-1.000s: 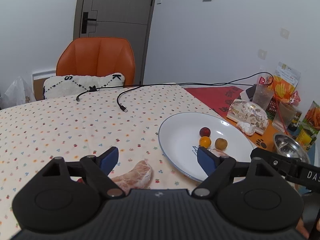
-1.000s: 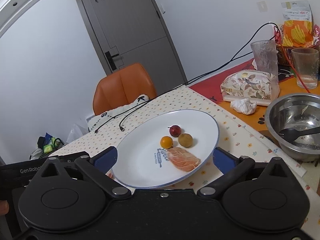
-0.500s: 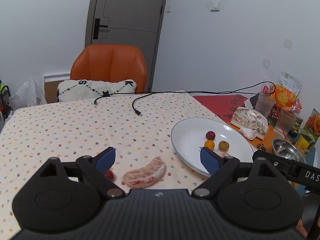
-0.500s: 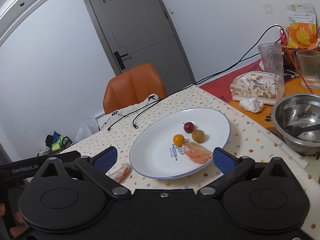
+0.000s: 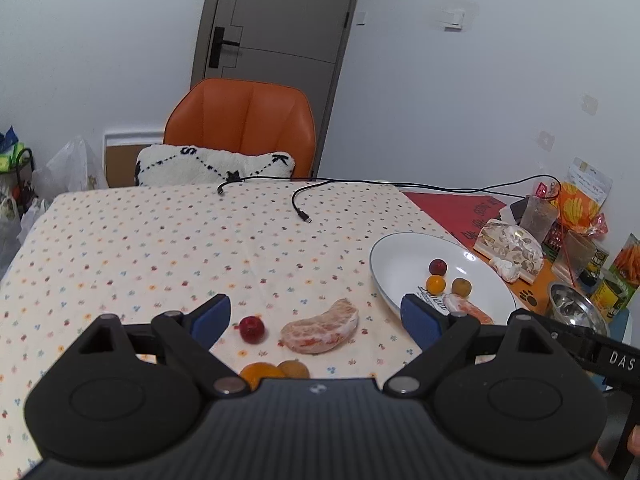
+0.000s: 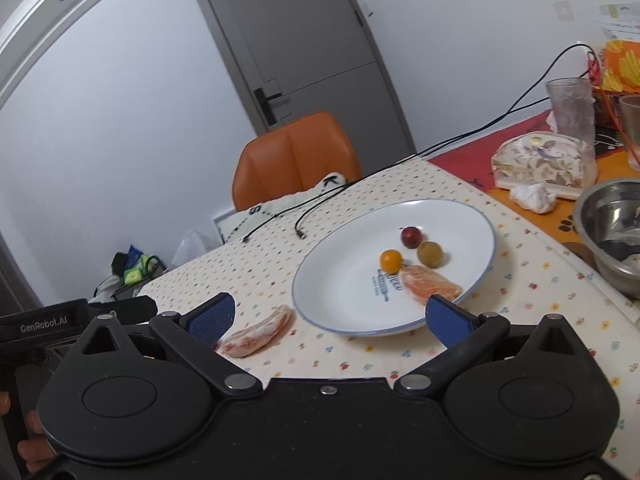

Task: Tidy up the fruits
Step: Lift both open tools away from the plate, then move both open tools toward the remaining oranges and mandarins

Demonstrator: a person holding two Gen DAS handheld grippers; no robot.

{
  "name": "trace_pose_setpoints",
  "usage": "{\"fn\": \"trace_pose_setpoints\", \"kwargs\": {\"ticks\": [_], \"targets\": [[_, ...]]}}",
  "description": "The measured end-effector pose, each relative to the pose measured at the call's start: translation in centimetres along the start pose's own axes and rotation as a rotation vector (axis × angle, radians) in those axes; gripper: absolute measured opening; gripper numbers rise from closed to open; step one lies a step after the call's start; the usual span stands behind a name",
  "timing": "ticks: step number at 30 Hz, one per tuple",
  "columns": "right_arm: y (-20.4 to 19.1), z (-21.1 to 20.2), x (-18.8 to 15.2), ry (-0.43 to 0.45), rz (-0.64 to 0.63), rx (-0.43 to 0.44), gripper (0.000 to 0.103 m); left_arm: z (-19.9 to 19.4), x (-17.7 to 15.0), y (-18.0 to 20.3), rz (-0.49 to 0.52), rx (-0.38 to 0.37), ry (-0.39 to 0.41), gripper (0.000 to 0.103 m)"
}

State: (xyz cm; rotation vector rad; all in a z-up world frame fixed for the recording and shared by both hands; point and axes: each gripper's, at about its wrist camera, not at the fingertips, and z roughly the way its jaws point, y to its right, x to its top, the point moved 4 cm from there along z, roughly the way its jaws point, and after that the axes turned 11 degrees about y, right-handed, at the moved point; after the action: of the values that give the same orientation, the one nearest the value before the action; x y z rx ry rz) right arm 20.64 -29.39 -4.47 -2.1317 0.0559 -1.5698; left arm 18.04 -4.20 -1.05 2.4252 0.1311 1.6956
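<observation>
A white plate (image 5: 400,256) (image 6: 340,288) on the dotted tablecloth holds a dark red fruit (image 6: 411,237), an orange fruit (image 6: 391,260), a brownish fruit (image 6: 430,254) and a peeled citrus segment (image 6: 430,286). On the cloth lie a second segment (image 5: 320,327) (image 6: 256,332), a red fruit (image 5: 252,329), an orange fruit (image 5: 262,374) and a brownish fruit (image 5: 294,369). My left gripper (image 5: 316,318) is open above these loose fruits. My right gripper (image 6: 328,316) is open over the plate's near rim.
Black cables (image 5: 300,204) run across the far cloth. An orange chair (image 5: 240,124) with a cushion stands behind the table. At the right are a steel bowl (image 6: 612,232), glasses (image 6: 570,104), a tissue box (image 6: 540,160) and snack bags (image 5: 580,200).
Both grippers have pulled back and up from the table. The loose fruits on the cloth have come into the left wrist view; the second segment now shows in the right wrist view.
</observation>
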Motion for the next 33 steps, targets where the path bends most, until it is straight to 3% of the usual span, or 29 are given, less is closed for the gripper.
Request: {"fn": "trace_pose_setpoints", "kwargs": {"ticks": [10, 14, 19, 28, 33], "targets": [[-1.8, 0.5, -1.5, -0.054, -0.023, 0.060, 0.103, -0.4, -1.4, -2.2, -0.049, 0.021, 0.007, 0.088], [-3.1, 0.8, -2.2, -0.079, -0.042, 0.095, 0.101, -0.3, -2.1, -2.7, -0.051, 0.017, 0.000, 0.079], [-4.5, 1.1, -2.8, -0.111, -0.064, 0.125, 0.091, 0.6, -3.3, -3.5, -0.087, 0.013, -0.046, 0.064], [-5.6, 2.3, -3.9, -0.174, -0.083, 0.154, 0.084, 2.3, -5.4, -4.8, -0.135, 0.013, -0.110, 0.055], [-6.7, 2.9, -4.5, -0.191, -0.102, 0.177, 0.081, 2.6, -5.9, -5.3, -0.159, -0.006, -0.121, 0.043]]}}
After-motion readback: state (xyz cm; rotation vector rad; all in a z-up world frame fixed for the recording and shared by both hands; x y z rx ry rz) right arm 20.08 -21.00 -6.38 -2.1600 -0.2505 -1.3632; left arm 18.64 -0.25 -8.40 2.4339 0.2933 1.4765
